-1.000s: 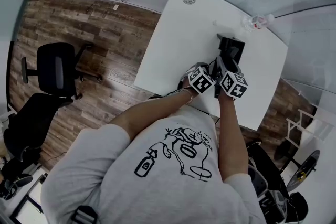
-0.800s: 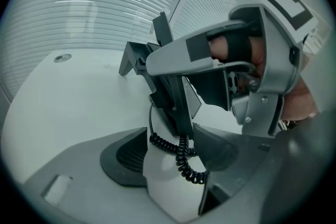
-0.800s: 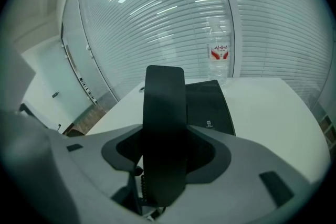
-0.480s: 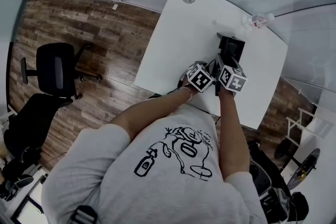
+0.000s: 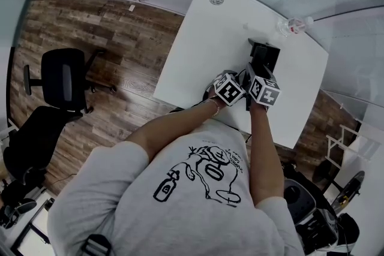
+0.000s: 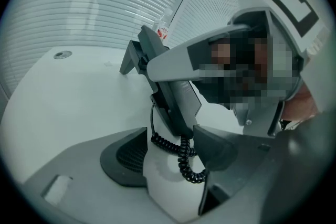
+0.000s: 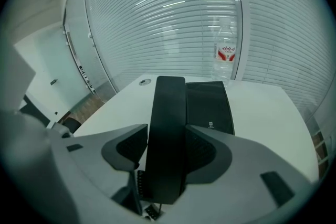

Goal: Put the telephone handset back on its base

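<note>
Both forearms reach forward over the white table (image 5: 198,45), grippers side by side. The right gripper (image 7: 165,136) is clamped on one black handset (image 7: 168,97), just before one telephone base (image 7: 210,105) near the table's far edge. The left gripper (image 6: 170,147) has its jaws apart, with one coiled cord (image 6: 186,157) loose between them. One water bottle (image 7: 226,55) stands behind.

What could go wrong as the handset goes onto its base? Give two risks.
The coiled cord hangs between the open jaws of the left gripper; it could snag and tug the handset askew.
The right gripper grips the handset near its lower end, so it may pivot and miss the base.
</note>
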Motion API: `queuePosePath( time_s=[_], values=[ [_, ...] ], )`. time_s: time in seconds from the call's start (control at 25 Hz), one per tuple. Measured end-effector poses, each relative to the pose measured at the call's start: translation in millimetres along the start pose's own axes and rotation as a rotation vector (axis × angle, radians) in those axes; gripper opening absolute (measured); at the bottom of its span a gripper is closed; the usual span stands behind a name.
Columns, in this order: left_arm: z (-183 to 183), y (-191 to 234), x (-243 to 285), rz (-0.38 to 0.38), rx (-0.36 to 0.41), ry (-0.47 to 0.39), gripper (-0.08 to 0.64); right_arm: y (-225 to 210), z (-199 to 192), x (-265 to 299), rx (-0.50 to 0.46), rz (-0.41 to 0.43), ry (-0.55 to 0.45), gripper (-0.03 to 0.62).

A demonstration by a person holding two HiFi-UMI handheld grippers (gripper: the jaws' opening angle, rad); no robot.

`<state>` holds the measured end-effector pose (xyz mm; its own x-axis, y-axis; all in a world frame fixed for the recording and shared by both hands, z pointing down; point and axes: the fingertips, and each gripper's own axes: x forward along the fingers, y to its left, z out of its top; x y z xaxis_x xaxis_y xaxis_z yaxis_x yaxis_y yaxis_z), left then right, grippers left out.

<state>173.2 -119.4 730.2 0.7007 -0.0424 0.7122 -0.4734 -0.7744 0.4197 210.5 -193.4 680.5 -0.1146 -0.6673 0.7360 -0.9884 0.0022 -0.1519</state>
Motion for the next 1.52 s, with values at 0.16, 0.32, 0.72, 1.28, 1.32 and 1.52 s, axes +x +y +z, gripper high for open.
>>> queuePosePath(
  time_s=[0.16,0.32,0.72,1.28,1.32,1.52],
  values=[
    [4,-3,-7,-0.014,-0.003,-0.006,0.272,-1,0,-3,-0.016,-0.026,0.009,0.194],
    [0,-3,-7,-0.011,0.001,-0.004,0.272,1,-1,-6,-0.015,-0.023,0.000,0.193],
    [-1,-6,-15,0.000,0.031,-0.029,0.262,-8,1,-40,0.046,-0.008,-0.108,0.178],
    [4,21,-25,0.106,-0.083,-0.110,0.193,-23,-12,-99,0.081,0.032,-0.202,0.147],
    [9,23,-27,0.107,-0.095,-0.118,0.193,-26,-9,-98,0.073,0.042,-0.203,0.146],
    [29,14,-55,0.112,-0.114,-0.198,0.193,-28,4,-116,0.001,0.087,-0.229,0.138]
  ],
)
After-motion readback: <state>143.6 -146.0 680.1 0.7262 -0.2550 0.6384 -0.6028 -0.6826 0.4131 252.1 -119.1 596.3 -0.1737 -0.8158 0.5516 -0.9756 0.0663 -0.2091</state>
